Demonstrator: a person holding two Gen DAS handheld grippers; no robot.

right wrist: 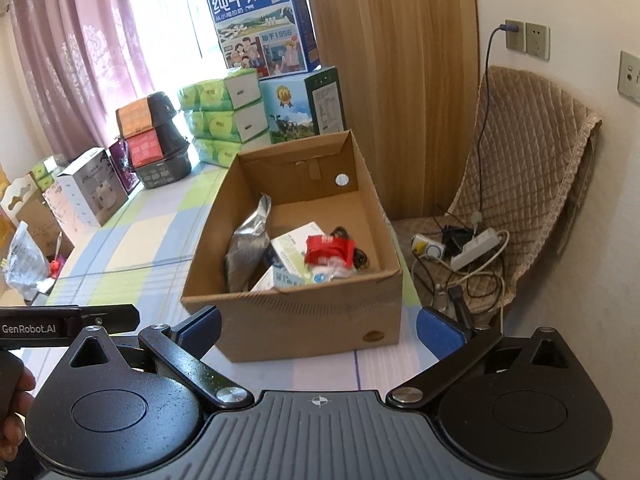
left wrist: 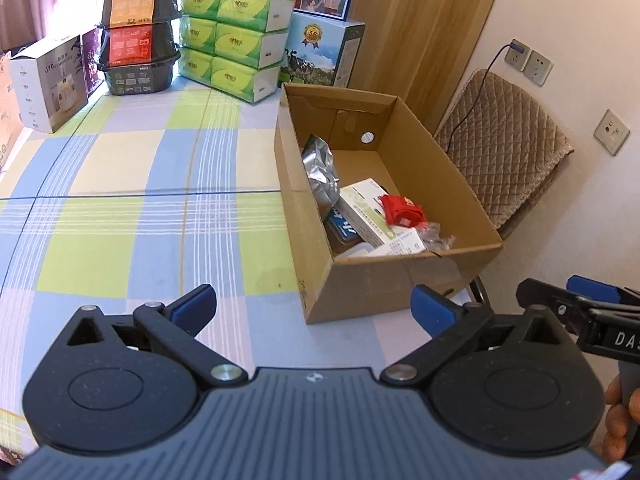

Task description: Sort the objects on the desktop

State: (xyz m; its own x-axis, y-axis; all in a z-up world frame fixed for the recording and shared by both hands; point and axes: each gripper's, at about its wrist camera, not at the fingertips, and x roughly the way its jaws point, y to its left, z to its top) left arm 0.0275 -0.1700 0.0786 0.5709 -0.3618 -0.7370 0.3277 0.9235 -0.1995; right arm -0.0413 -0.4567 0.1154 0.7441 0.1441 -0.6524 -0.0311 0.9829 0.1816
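notably, left gripper (left wrist: 314, 306) marked "genrobot.ai" and right gripper (right wrist: 318, 326) both gape, empty.

A checked cloth covers the table (left wrist: 132, 216). Ahead to the right of the tool stands an open cardboard box (left wrist: 384, 280). Far ahead, tissue packs (left wrist: 236, 48) and cartons stand.

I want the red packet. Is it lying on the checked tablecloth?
No, the red packet lies inside the cardboard box.

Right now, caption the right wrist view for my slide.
Open right claw hovers before the brown cardboard box holding a silver foil pouch and red packet on the checked tablecloth.
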